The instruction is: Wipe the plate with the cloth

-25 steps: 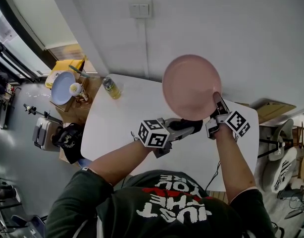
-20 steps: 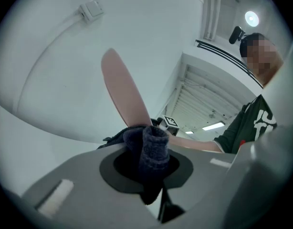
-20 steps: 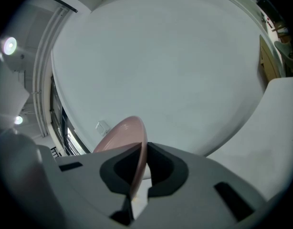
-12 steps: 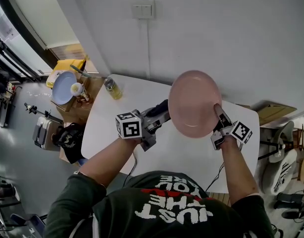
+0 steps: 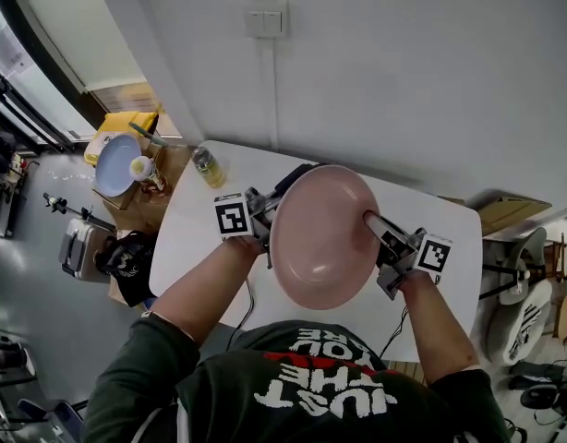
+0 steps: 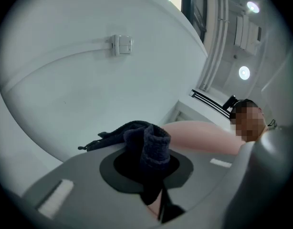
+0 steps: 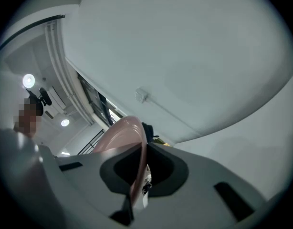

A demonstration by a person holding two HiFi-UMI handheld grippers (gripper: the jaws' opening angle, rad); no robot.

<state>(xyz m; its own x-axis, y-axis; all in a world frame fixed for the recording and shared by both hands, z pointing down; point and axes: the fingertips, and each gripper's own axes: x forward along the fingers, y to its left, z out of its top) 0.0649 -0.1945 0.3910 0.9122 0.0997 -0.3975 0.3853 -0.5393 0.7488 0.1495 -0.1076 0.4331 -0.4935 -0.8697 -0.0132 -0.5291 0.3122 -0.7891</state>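
A pink plate (image 5: 322,236) is held tilted above the white table (image 5: 196,238), its face turned toward me. My right gripper (image 5: 371,221) is shut on the plate's right rim. In the right gripper view the plate (image 7: 130,137) runs edge-on between the jaws of that gripper (image 7: 136,187). My left gripper (image 5: 282,192) sits at the plate's far left edge, shut on a dark cloth (image 5: 297,173). In the left gripper view the bunched cloth (image 6: 147,144) fills the left gripper (image 6: 153,180), with the plate (image 6: 204,136) just beyond and to the right.
A yellowish bottle (image 5: 208,166) stands at the table's far left corner. Left of the table is a cardboard box holding a blue plate (image 5: 115,160) and yellow things. A wall switch (image 5: 265,16) is on the white wall behind.
The plate has swung down and toward me, tilting more to face me. My left gripper with the cloth has moved up and right to the plate's far left edge.
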